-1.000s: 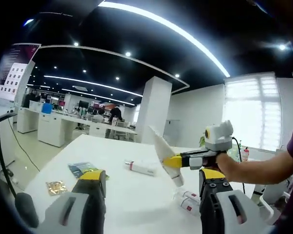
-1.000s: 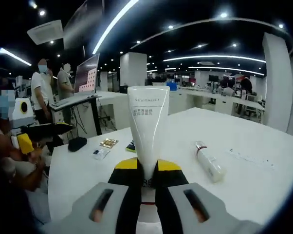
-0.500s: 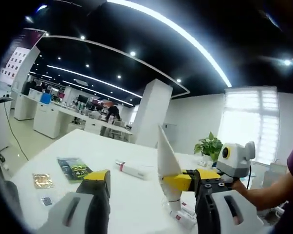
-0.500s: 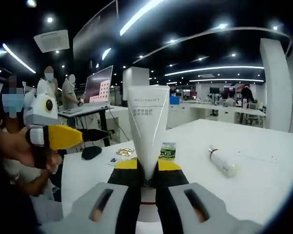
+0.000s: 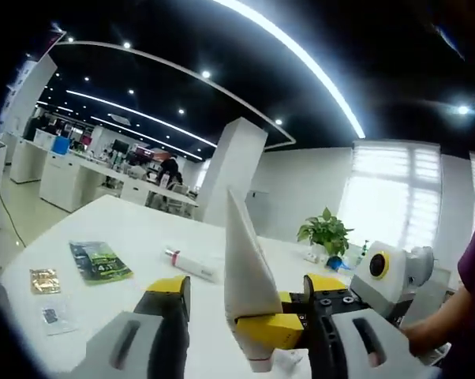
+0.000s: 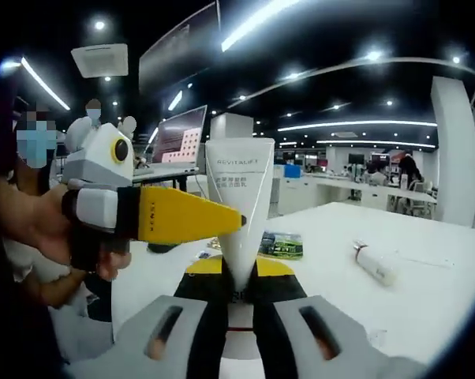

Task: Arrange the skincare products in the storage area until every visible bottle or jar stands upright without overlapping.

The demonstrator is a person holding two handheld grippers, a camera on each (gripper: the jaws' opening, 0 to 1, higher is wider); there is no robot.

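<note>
Right gripper point(image 6: 239, 294) is clamped on the white tube point(image 6: 239, 207) near its cap end, crimp uppermost at 12 o'clock. Left gripper point(image 5: 245, 316) stands released around it. Tube judged light, soft-walled, slippery; best gripped low by the stiffer shoulder. Another tube point(image 6: 375, 264) lies at 3 o'clock on the table point(image 6: 427, 292)

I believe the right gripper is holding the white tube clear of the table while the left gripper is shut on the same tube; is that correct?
Not quite: the left gripper is open, its jaws standing apart on either side of the white tube, as the left gripper view shows. The right gripper does hold the tube clear of the table.
</note>
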